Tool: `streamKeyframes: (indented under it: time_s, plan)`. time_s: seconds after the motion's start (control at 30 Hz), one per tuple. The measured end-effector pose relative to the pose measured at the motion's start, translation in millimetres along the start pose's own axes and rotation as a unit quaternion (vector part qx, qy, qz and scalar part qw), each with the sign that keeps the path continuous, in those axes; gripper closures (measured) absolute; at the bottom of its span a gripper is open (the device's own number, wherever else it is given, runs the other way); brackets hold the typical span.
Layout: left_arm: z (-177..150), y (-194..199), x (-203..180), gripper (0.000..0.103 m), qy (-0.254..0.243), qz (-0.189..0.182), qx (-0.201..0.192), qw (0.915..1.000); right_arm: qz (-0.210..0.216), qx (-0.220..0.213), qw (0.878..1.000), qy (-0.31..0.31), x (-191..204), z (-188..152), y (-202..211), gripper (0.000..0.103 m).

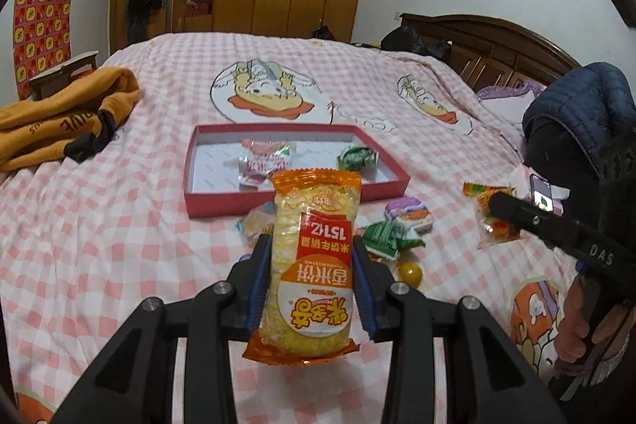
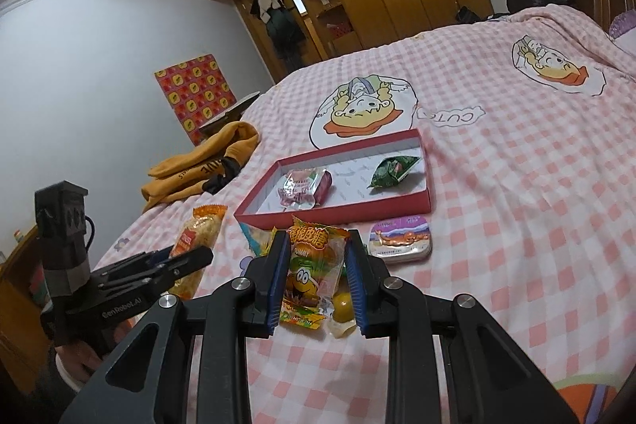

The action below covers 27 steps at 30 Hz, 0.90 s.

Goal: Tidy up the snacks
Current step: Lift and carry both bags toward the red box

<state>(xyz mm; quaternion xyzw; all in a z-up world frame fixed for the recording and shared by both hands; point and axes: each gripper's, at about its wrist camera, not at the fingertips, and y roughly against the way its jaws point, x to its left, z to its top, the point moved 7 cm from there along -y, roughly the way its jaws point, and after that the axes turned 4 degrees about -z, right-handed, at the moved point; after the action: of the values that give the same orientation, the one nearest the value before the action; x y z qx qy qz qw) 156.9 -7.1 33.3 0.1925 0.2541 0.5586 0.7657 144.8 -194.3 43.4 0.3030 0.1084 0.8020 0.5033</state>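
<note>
Rice-cracker packet [image 1: 312,261], orange-ended with yellow contents, stands clamped in left gripper [image 1: 312,285].

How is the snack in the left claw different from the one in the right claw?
The rice cracker pack is long, yellow and orange-edged; the gummy packet is shorter, with a cartoon face. The left gripper holds its pack up off the bed; whether the right gripper has lifted its packet is unclear. Both are sealed and clamped.
</note>
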Motion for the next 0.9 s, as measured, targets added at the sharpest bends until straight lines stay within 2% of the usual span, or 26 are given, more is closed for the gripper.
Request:
streamKeyframes:
  time_s: [0.37, 0.63, 0.9]
  plan:
    - [19.9, 6.7, -3.4, 0.063, -0.005, -0.006, -0.014, 0.9999, 0.007, 0.000, 1.000, 0.015, 8.3, 8.4, -8.7, 0.074]
    - [29.4, -0.5, 8.8, 0.063, 0.019, -0.011, -0.018, 0.9996, 0.011, -0.007, 1.000, 0.008, 12.6, 21.7, -25.8, 0.074]
    - [36.2, -8.9, 14.2, 0.063, 0.011, -0.004, -0.021, 0.9997, 0.005, -0.004, 1.000, 0.017, 13.2, 29.2, -39.4, 0.074]
